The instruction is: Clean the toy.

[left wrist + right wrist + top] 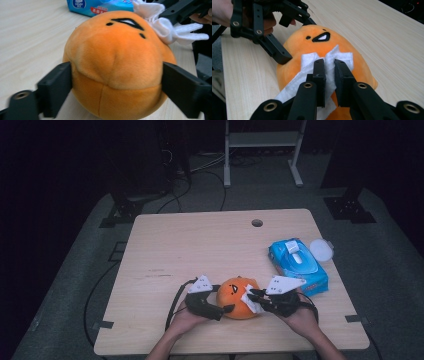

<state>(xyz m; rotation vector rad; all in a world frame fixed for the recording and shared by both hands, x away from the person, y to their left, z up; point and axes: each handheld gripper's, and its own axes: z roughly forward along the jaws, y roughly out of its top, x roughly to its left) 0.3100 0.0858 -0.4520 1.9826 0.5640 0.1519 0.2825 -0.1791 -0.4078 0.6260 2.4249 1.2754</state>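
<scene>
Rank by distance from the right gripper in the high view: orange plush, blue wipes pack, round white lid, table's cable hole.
From the right gripper:
1. Orange plush: directly at its fingers, toward the table's middle.
2. Blue wipes pack: just beyond it, near the right edge.
3. Round white lid: behind the pack, at the edge.
4. Cable hole: far edge.

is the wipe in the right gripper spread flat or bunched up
Bunched up: the white wipe is crumpled between the right gripper's shut jaws and pressed against the orange plush toy.

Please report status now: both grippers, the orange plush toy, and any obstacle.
Left gripper clamps orange plush toy on table. Right gripper shut on white wipe, pressed to toy. Wipes pack aside, no obstacle.
</scene>
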